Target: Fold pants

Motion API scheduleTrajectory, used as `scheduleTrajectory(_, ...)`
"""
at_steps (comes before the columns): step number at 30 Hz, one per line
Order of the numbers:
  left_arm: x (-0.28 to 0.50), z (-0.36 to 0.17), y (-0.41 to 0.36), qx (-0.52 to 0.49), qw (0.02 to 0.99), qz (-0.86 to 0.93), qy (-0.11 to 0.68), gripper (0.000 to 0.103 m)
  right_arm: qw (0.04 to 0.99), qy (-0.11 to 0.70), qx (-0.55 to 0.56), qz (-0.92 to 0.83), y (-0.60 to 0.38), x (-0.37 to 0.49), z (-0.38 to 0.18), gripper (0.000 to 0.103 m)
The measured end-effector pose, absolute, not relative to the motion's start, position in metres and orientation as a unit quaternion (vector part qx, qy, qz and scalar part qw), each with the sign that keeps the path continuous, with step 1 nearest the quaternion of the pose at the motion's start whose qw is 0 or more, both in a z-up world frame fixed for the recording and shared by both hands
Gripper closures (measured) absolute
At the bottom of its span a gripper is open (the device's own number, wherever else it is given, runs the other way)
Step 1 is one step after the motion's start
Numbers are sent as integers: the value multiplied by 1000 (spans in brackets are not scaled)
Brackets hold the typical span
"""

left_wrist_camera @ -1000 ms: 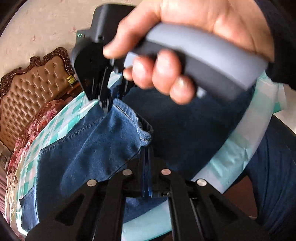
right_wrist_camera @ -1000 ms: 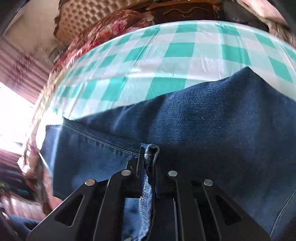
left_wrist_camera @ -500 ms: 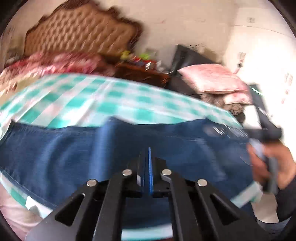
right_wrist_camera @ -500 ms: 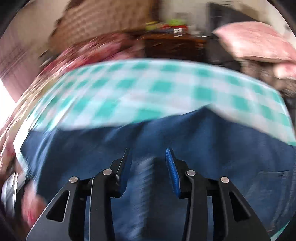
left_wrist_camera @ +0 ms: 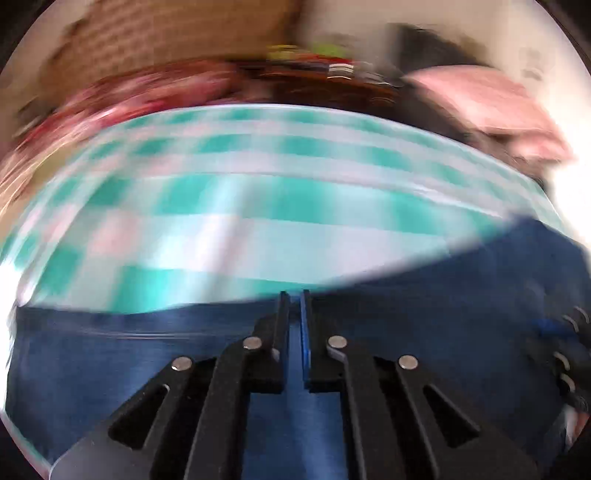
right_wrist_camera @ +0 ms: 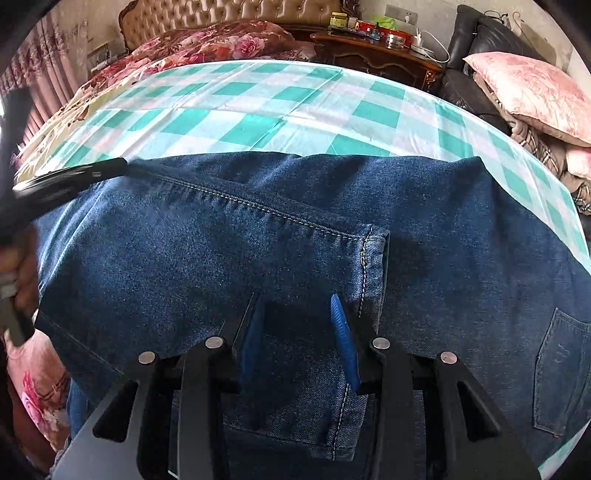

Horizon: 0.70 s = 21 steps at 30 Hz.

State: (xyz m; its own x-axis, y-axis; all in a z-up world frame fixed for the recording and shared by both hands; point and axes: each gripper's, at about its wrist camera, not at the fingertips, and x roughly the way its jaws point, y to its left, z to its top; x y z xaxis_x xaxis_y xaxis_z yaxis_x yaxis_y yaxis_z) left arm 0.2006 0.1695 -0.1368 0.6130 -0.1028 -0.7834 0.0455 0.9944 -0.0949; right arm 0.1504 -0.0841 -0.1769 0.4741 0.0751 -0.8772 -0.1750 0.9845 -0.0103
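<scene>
Dark blue jeans [right_wrist_camera: 258,258] lie folded on the green-checked tablecloth [right_wrist_camera: 258,107]; a leg hem [right_wrist_camera: 373,266] rests on top near a back pocket [right_wrist_camera: 561,369]. My right gripper [right_wrist_camera: 297,325] is open and empty just above the denim, left of the hem. The left gripper [right_wrist_camera: 70,177] shows at the far left edge of the jeans. In the blurred left wrist view the left gripper [left_wrist_camera: 294,299] has its jaws nearly together with a thin gap, nothing visibly between them, above the jeans [left_wrist_camera: 147,354] near their far edge.
A floral bedspread [right_wrist_camera: 207,40] and tufted headboard [right_wrist_camera: 221,11] stand behind the table. A wooden nightstand [right_wrist_camera: 373,48] with jars and pink pillows [right_wrist_camera: 532,92] on a dark sofa are at the back right. The tablecloth [left_wrist_camera: 258,206] stretches beyond the jeans.
Both grippers let go of the jeans hem. The right one opened and pulled back. The left one swung away leftward and is still moving fast.
</scene>
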Motion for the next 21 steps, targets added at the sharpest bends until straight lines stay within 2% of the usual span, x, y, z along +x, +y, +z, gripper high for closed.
scheduleTrajectory(2, 188, -125, 195, -99, 905, -29, 413, 97, 858, 505, -48, 77, -85, 143, -176, 65)
scheduleTrajectory(5, 139, -106, 193, -100, 913, -111, 380, 94, 859, 503, -52, 77, -84, 141, -176, 65)
scheduleTrajectory(8, 77, -118, 167, -46, 905, -174, 386, 89, 860, 501, -49, 78, -85, 142, -176, 65)
scheduleTrajectory(11, 35, -152, 161, 57, 904, -123, 406, 86, 861, 499, -49, 78, -85, 141, -177, 65)
scheduleTrajectory(14, 18, -145, 225, -30, 922, -37, 384, 74, 862, 498, -48, 79, -85, 141, -177, 65)
scheduleTrajectory(18, 11, -136, 326, -174, 921, 76, 340, 72, 863, 497, -50, 75, -84, 141, -177, 64)
scheduleTrajectory(21, 20, -137, 378, -232, 910, 131, 318, 72, 863, 497, -47, 77, -85, 140, -177, 64)
